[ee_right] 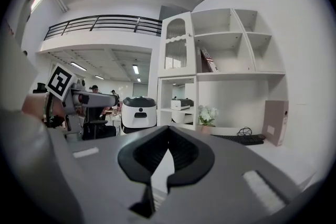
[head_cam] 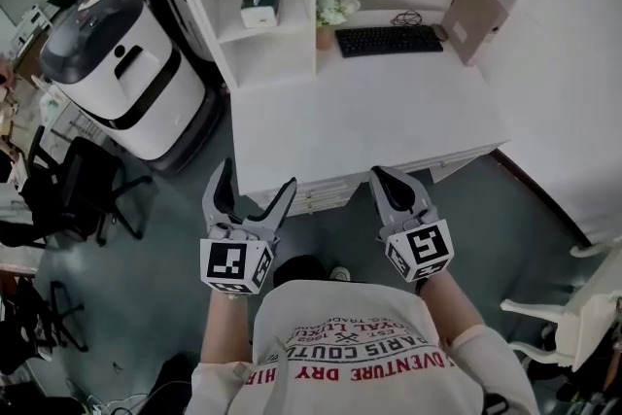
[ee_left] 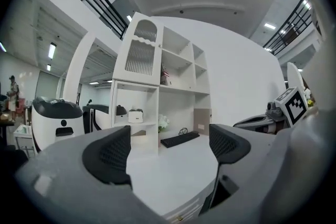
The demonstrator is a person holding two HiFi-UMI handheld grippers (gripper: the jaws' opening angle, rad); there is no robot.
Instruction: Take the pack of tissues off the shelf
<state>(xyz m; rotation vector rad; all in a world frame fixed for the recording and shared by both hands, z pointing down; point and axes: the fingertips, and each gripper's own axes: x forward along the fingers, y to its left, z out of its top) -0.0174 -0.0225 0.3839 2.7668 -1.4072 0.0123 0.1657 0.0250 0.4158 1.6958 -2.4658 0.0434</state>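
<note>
At the far left of the head view, a black office chair (head_cam: pixel 83 190) stands on the grey floor, beside a white machine with a black lid (head_cam: pixel 117 63). Right of these, a white shelf unit (head_cam: pixel 267 63) rises at the left end of the white desk (head_cam: pixel 389 121). The pack of tissues (head_cam: pixel 260 3) sits in one of the unit's open compartments, on a shelf board above the desk top and well apart from both grippers.

Nearer the person, the left gripper (head_cam: pixel 258 178) is held near the desk's front edge. Its jaws are spread wide, and only the desk shows between the dark pads (ee_left: pixel 113 153).

Past the shelf unit, a pot of white flowers (head_cam: pixel 336 10) stands just beside its side wall. Next comes a black keyboard (head_cam: pixel 389 40) with a coiled cable (head_cam: pixel 406 17) behind it, then a tan box file (head_cam: pixel 469 17) by the wall.

The right gripper (head_cam: pixel 381 178) is also near the desk's front edge, with its jaws pressed together at the tips and pinching nothing. At the far right stands a white chair (head_cam: pixel 573 326).
</note>
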